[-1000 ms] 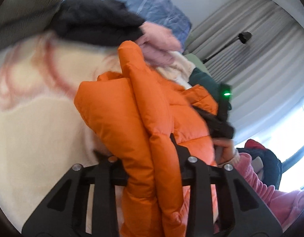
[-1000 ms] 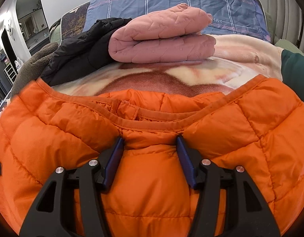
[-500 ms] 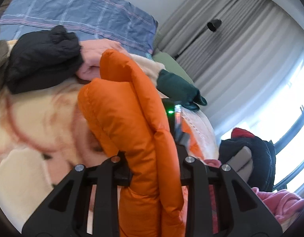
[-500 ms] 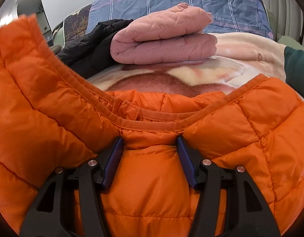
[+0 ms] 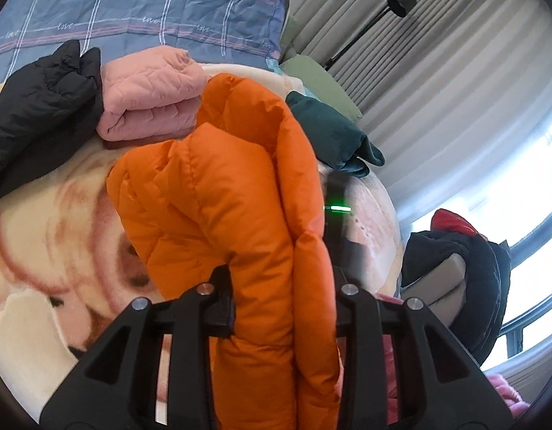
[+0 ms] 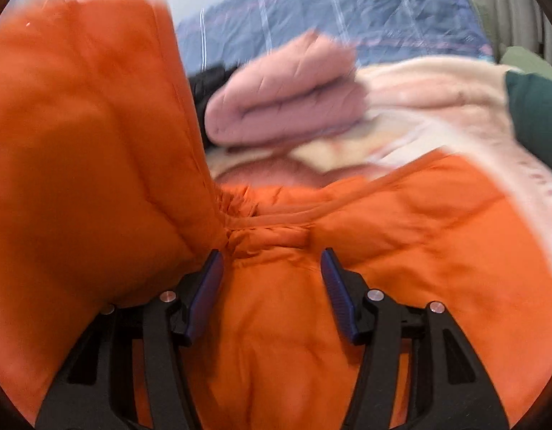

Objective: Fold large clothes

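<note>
The orange puffer jacket (image 5: pixel 218 193) is a quilted down garment with plump stitched channels and a smooth, slightly shiny shell; it lies on the cream blanket (image 5: pixel 43 251) that covers the bed, near its middle. The left gripper (image 5: pixel 281 286) is pinching a thick doubled fold of the jacket, which stands up between its jaws in a tall ridge and bulges over both sides. In the right wrist view the jacket (image 6: pixel 401 243) spreads flat across the near part of the blanket (image 6: pixel 437 82), with a narrow piped hem gathered into puckers just ahead of the right gripper (image 6: pixel 272 286). That gripper's blue-padded jaws press into the padded fabric bunched between them, while a raised flap of the same jacket fills the left of the blurred view. Toward the far edge of the bed, a folded pink quilted jacket (image 5: pixel 150 96) rests beside a black puffer jacket (image 5: pixel 39 107), with a blue plaid duvet (image 5: pixel 132 7) behind them. A dark green garment (image 5: pixel 329 132) lies at the right edge.
</note>
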Tool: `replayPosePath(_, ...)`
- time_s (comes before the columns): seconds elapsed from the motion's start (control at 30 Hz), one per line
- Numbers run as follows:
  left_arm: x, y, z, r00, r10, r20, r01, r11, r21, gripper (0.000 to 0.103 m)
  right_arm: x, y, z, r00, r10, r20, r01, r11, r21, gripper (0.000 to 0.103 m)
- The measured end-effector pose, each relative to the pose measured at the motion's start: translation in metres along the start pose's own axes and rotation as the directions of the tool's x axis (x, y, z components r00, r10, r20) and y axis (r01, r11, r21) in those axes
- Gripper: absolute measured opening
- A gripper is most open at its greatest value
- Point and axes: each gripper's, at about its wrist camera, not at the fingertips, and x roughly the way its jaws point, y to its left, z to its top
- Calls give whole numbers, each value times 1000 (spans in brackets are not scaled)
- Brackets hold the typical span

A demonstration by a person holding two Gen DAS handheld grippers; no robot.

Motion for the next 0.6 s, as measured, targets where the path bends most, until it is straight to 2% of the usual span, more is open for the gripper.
replayPosePath(0.1,3,-4,2,1000,10,-9,-10,1000,4,32,-37,-6,-19,998,62,26,-62,998,-16,56)
replayPosePath(0.17,5,-8,4,1000,14,-13,-14,1000,8,32,-43,-3,-38,993,113,-19,-113,993,-37,45)
replayPosePath(0.2,7,-11,5,1000,13,-17,-13,1000,12,32,-36,1,-52,987,141,-75,-144,989,-36,43)
replayPosePath(0.27,13,-17,6,1000,6,-27,-5,1000,21,33,-16,7,-69,978,162,-134,-166,986,-21,41)
replayPosePath(0.33,24,-23,7,999,10,-45,-9,1000,26,33,-4,15,-76,983,147,-107,-153,987,-51,41)
replayPosePath(0.43,50,-33,8,995,44,-86,-42,999,27,34,3,12,-75,975,196,-100,-199,980,-22,41)
replayPosePath(0.5,62,-37,10,994,25,-106,-24,1000,8,35,-3,6,-77,973,213,-92,-214,977,-2,38)
replayPosePath(0.6,73,-46,13,993,30,-117,-28,999,19,35,-30,-1,-84,984,165,-61,-166,986,-9,37)
